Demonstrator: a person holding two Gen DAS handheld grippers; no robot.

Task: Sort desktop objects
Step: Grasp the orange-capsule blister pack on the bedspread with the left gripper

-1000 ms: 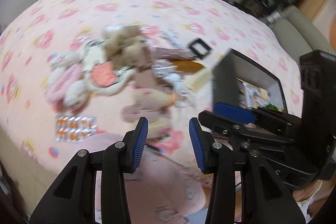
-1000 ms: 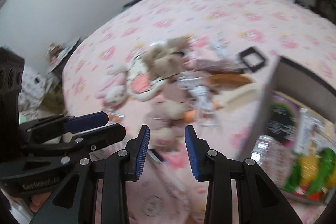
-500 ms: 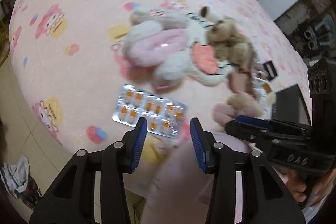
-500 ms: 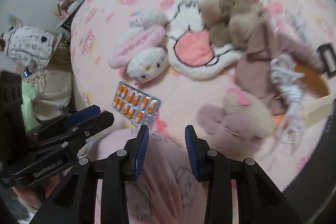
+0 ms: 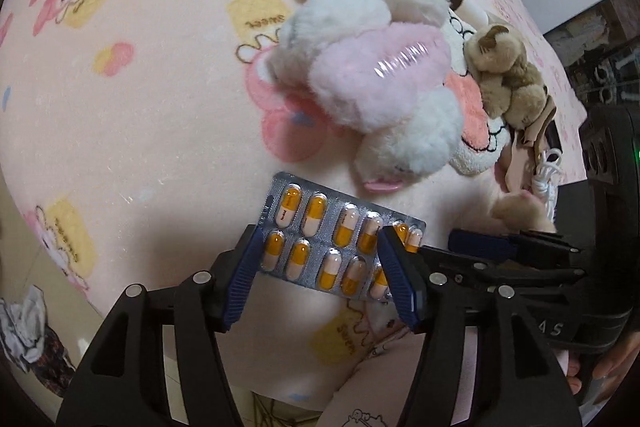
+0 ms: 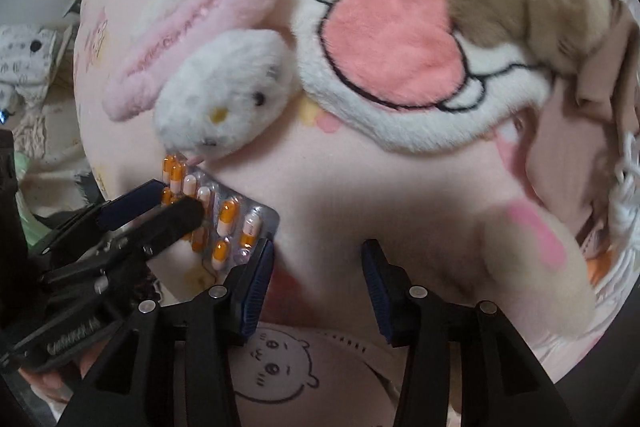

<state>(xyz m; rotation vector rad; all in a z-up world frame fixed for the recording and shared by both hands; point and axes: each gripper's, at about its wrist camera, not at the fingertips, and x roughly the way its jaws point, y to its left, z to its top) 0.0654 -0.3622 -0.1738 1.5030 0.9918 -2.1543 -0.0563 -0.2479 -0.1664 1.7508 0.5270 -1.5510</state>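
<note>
Starting the sorting, you are lowering the left gripper (image 5: 320, 267) over the pill sheet (image 5: 340, 247), jaws just spreading wider, not pinching; the right gripper (image 6: 318, 279) is opening on nothing; soft toys (image 5: 372, 67) at 12 o'clock are waiting

A pink blanket (image 5: 152, 115) printed with cartoon rabbits and yellow "Sweet" patches covers the whole surface. At its lower left edge a crumpled patterned cloth (image 5: 24, 331) lies on the floor. In the right wrist view a white spotted fabric heap (image 6: 24, 55) sits beyond the blanket's left edge.
</note>
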